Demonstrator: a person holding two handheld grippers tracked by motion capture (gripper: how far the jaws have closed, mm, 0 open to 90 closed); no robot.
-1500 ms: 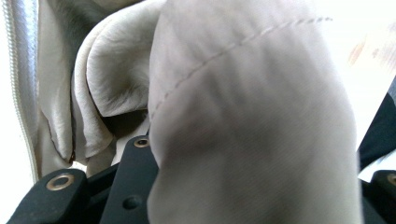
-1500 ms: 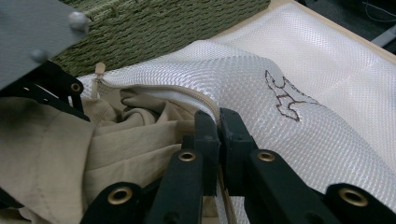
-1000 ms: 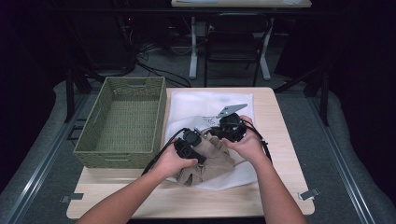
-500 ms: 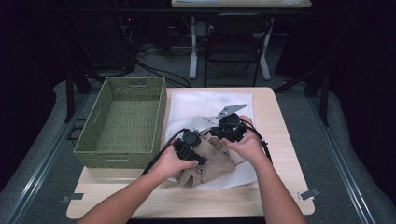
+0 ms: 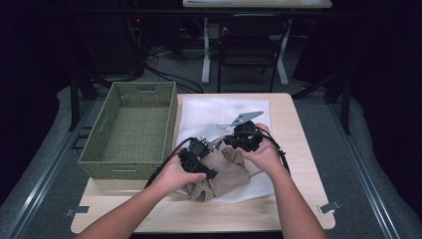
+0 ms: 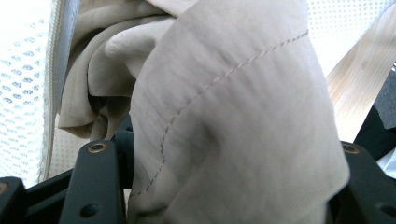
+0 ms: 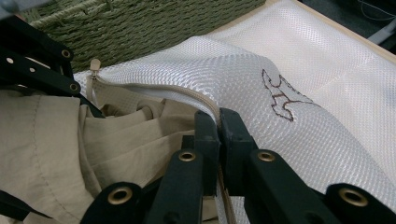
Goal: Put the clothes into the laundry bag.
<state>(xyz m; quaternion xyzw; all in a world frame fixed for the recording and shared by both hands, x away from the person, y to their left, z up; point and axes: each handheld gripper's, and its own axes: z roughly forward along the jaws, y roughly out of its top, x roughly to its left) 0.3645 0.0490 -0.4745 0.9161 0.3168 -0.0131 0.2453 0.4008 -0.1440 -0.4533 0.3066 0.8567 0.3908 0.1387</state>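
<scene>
Our right gripper's [image 7: 218,128] jaws are pinched on the zippered edge of the white mesh laundry bag [image 7: 299,84]. Our left gripper's [image 6: 219,154] jaws have just been opening, spread around a fold of the beige cotton garment [image 6: 243,121], which lies bunched at the bag's mouth on the desk [image 5: 293,107], beside the green woven basket [image 5: 132,127].

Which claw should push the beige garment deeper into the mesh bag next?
Left. The left claw has just been opening, the beige garment between its jaws. The right claw is shut on the mesh bag zipper edge, holding it open.
</scene>
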